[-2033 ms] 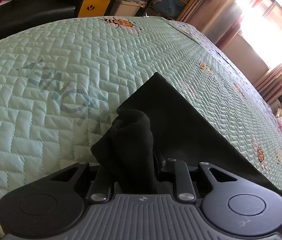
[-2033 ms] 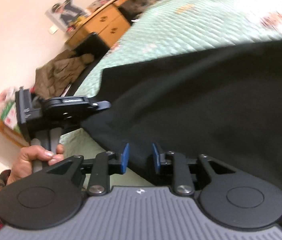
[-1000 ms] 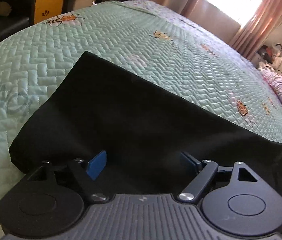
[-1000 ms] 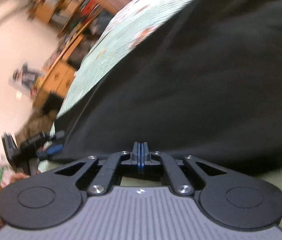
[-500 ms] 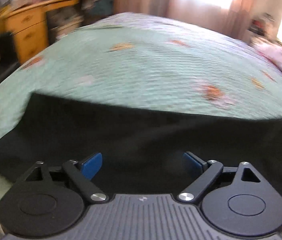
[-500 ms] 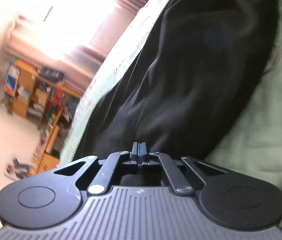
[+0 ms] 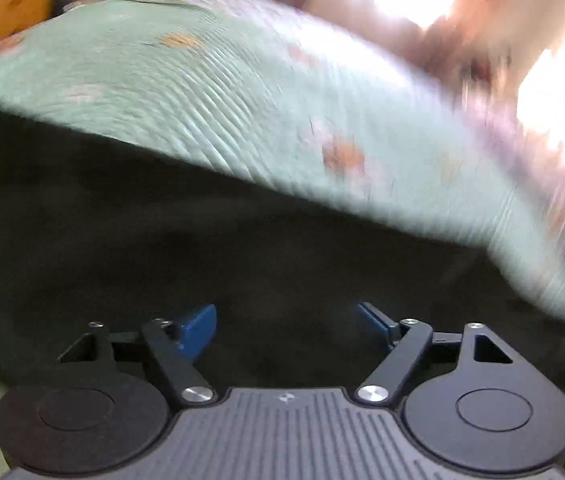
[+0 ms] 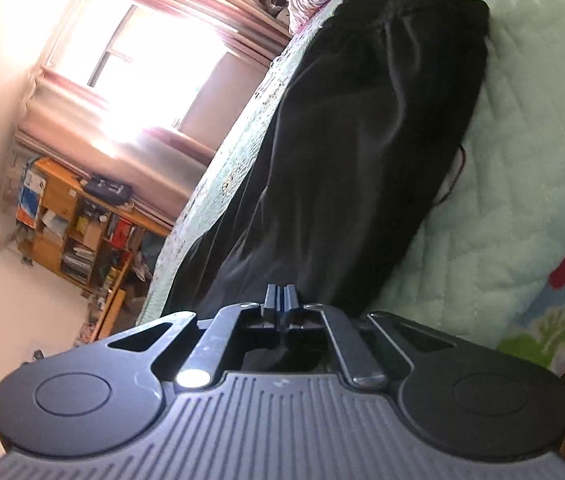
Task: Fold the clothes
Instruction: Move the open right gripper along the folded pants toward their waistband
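black garment (image 8: 362, 152): soft, limp, light; grip at hem edge; left gripper (image 7: 286, 326) jaws wide and just narrowing, nothing between them, right gripper (image 8: 281, 295) jaws pinched together.

left gripper (image 7: 285, 322): dark grey ribbed housing at the bottom of the view, with a small pale mark near its top edge
left discs: two round black plates, one on each side, each with a raised inner circle
left arms: black linkage bars on bright silver pivot screws; smaller screws at the outer joints
left fingers (image 7: 198, 330): blue pads on black carriers
right gripper (image 8: 281, 296): the same grey ribbed housing and twin black discs
right arms: black bars, one silver screw glinting in the light; triangular cut-outs in the outer plates
right fingers (image 8: 270, 295): black carriers with a thin blue strip showing between them
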A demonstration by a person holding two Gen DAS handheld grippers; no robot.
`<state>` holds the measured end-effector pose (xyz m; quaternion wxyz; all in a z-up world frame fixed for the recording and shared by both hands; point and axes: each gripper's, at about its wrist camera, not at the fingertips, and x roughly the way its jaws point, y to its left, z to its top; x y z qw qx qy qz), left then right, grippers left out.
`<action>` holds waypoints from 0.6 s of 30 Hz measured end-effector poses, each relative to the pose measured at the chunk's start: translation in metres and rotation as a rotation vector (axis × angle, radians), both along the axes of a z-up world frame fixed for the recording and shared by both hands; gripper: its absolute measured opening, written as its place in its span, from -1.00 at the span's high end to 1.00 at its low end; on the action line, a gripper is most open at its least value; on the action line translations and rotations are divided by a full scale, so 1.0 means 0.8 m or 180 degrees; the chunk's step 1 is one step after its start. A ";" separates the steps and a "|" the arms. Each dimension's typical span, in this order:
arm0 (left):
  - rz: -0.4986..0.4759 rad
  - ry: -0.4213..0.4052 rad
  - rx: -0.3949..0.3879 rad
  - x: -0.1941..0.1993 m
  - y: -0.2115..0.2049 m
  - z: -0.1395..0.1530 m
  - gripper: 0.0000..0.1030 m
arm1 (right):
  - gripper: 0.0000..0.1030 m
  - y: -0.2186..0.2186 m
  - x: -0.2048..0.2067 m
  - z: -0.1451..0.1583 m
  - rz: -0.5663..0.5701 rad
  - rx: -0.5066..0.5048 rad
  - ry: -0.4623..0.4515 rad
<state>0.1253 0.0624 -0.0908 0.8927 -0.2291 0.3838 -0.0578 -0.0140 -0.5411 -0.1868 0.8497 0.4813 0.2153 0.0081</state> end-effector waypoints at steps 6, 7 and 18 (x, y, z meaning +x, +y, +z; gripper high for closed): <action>0.1372 -0.0553 -0.0006 -0.099 0.132 0.032 -0.93 | 0.61 0.023 -0.005 0.016 0.0081 -0.0118 0.0046; 0.1519 -0.0490 -0.0022 -0.106 0.152 0.026 -0.90 | 0.57 0.028 -0.004 0.019 0.0113 -0.0131 0.0052; 0.2128 -0.0275 -0.0465 -0.118 0.250 -0.046 -0.84 | 0.44 0.081 0.007 0.052 0.0417 -0.0367 0.0219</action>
